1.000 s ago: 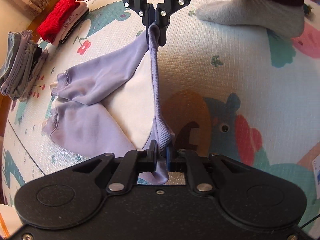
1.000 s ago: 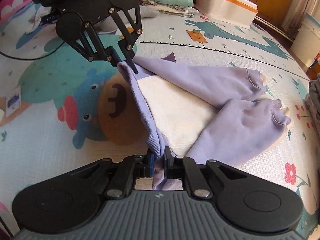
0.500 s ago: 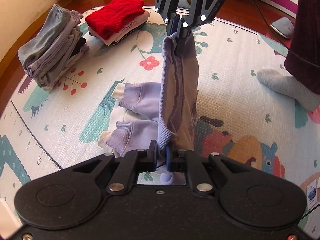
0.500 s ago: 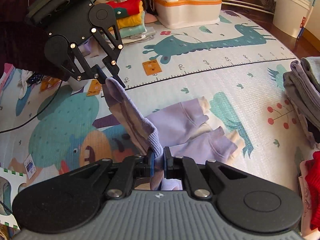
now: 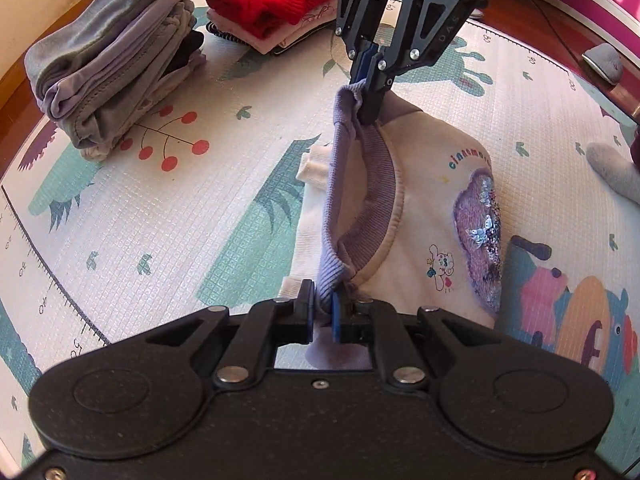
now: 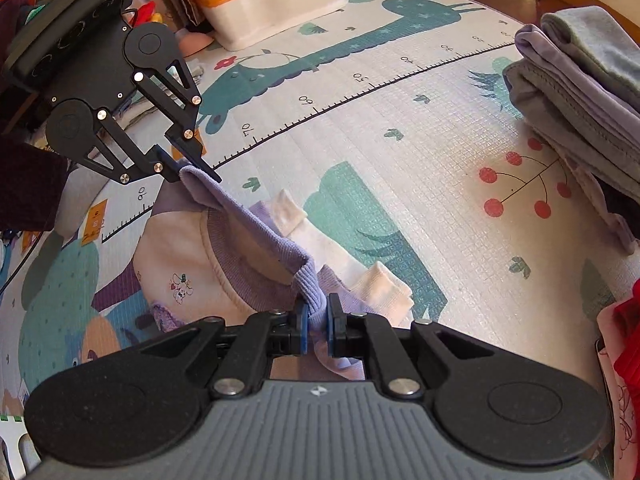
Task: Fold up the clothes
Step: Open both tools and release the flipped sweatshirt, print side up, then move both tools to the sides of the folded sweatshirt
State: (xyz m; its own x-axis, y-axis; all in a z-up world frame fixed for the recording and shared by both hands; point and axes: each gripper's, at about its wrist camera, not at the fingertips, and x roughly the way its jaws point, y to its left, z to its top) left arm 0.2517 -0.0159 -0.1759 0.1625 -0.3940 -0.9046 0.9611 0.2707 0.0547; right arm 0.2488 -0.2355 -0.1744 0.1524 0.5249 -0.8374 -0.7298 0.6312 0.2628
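Over the play mat (image 5: pixel 224 216), the left gripper (image 5: pixel 322 312) and right gripper (image 6: pixel 316 320) are each pinching the sweatshirt (image 5: pixel 432 216) by its lilac ribbed hem, apparently laying a fold over the cuffs, so next they seem to need lowering evenly before letting go.

We hold our left gripper (image 5: pixel 321 312) low at the near edge of its view, jaws pinched on a fold of lilac ribbing, while our right gripper (image 5: pixel 370 92) reaches down from the far side facing it, jaws likewise clamped on the same ribbed band.
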